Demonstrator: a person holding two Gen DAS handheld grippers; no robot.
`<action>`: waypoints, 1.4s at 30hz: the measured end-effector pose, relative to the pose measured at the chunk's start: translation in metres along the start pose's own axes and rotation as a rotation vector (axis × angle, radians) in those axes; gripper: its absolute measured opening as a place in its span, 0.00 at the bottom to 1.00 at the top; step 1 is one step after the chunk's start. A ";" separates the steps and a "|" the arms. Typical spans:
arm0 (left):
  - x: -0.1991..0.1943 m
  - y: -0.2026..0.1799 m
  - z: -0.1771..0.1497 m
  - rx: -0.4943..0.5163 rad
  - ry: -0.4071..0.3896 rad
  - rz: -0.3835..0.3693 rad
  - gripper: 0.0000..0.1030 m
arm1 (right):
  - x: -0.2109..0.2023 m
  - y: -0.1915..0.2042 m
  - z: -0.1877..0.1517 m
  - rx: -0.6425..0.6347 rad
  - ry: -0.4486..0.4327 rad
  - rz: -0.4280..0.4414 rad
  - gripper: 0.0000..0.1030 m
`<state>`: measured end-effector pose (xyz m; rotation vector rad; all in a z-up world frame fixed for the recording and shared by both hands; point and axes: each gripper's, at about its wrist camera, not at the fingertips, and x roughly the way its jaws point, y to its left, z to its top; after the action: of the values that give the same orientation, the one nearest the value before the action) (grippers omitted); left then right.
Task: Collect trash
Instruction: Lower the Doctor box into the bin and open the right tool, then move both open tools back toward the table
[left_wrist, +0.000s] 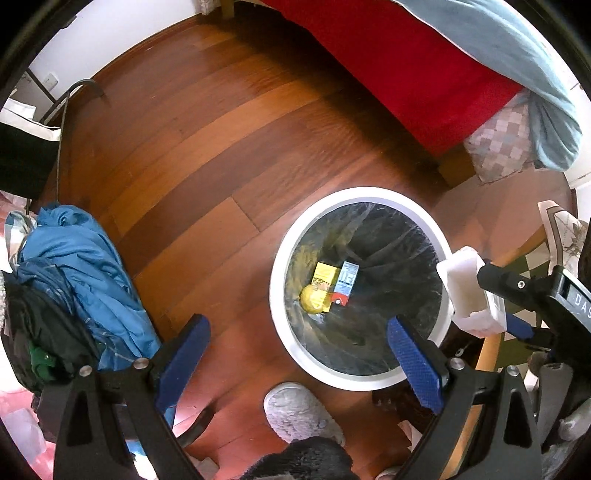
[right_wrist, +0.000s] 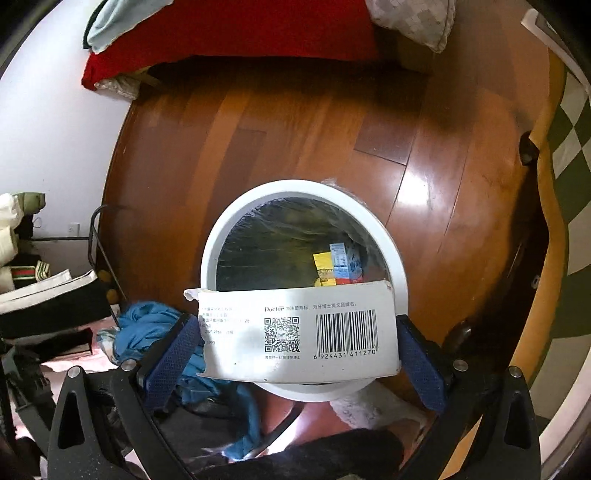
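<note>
A white round trash bin (left_wrist: 279, 280) with a clear liner stands on the wooden floor. At its bottom lie a yellow box (left_wrist: 325, 275), a blue and red box (left_wrist: 347, 278) and a yellow ball-like lump (left_wrist: 312, 299). My left gripper (left_wrist: 299, 354) hangs open and empty above the bin's near left rim. My right gripper (right_wrist: 295, 354) is shut on a white carton (right_wrist: 295, 332) with a barcode and QR code, held level over the near rim of the bin (right_wrist: 208, 266). The left wrist view shows that carton (left_wrist: 465, 291) and the right gripper (left_wrist: 495, 306) at the bin's right edge.
A heap of blue clothing (left_wrist: 81, 269) lies left of the bin. A bed with a red cover (left_wrist: 406, 66) stands beyond it. A grey slipper (left_wrist: 299, 413) sits near the bin's front. A chequered mat (right_wrist: 569, 147) lies past a wooden threshold on the right.
</note>
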<state>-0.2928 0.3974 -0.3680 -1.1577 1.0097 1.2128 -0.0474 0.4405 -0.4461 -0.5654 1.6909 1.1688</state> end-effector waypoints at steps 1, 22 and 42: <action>0.002 0.001 0.000 -0.004 0.003 -0.001 0.95 | 0.002 -0.002 0.001 0.022 0.007 0.016 1.00; 0.053 -0.054 0.010 -0.089 0.122 -0.137 0.95 | 0.022 -0.039 -0.002 0.382 0.051 0.209 1.00; -0.043 -0.029 -0.009 0.139 -0.121 0.145 0.95 | -0.055 0.013 -0.059 -0.162 -0.139 -0.286 1.00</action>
<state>-0.2680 0.3823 -0.3237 -0.9050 1.0826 1.2895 -0.0605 0.3854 -0.3868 -0.7804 1.3552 1.1138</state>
